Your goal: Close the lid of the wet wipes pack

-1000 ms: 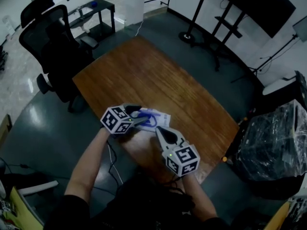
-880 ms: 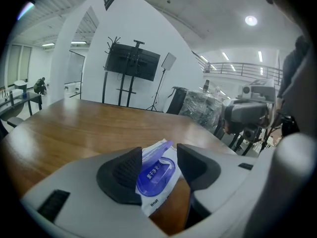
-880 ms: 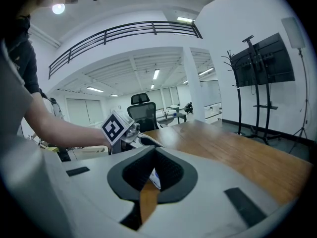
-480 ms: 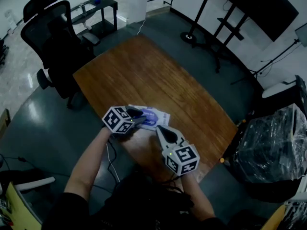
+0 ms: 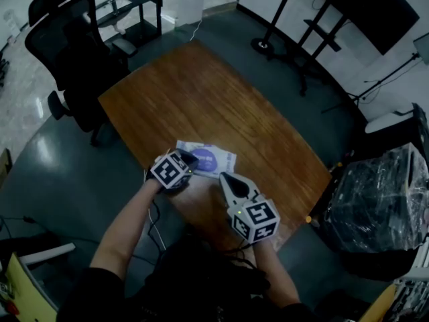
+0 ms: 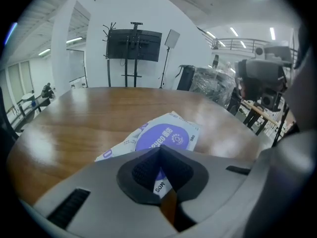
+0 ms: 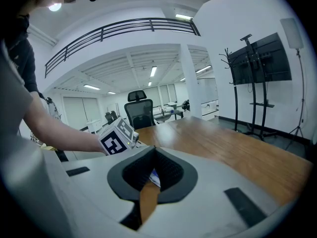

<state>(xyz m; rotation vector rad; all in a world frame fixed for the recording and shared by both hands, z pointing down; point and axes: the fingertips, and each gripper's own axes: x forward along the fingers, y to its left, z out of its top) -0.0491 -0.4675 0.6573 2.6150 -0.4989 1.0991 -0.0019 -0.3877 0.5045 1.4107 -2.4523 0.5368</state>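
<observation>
The wet wipes pack (image 5: pixel 208 158) is white with a round purple lid and lies flat on the wooden table (image 5: pixel 201 99). Its lid (image 6: pixel 167 135) looks flat on the pack in the left gripper view. My left gripper (image 5: pixel 186 161) points steeply down at the pack's near left edge. Its jaws (image 6: pixel 159 150) are shut, with nothing seen between them. My right gripper (image 5: pixel 225 178) hovers just off the pack's near right corner, jaws shut and empty (image 7: pixel 154 150). A sliver of the pack (image 7: pixel 155 177) shows under its tips.
A black office chair (image 5: pixel 74 52) stands past the table's far left corner. A screen on a stand (image 5: pixel 348 9) is at the far right. A plastic-wrapped bundle (image 5: pixel 389 200) sits right of the table. The table edge runs just under my hands.
My left gripper sank toward the pack's near edge and its jaws went from wide open to shut. The right gripper kept still.
</observation>
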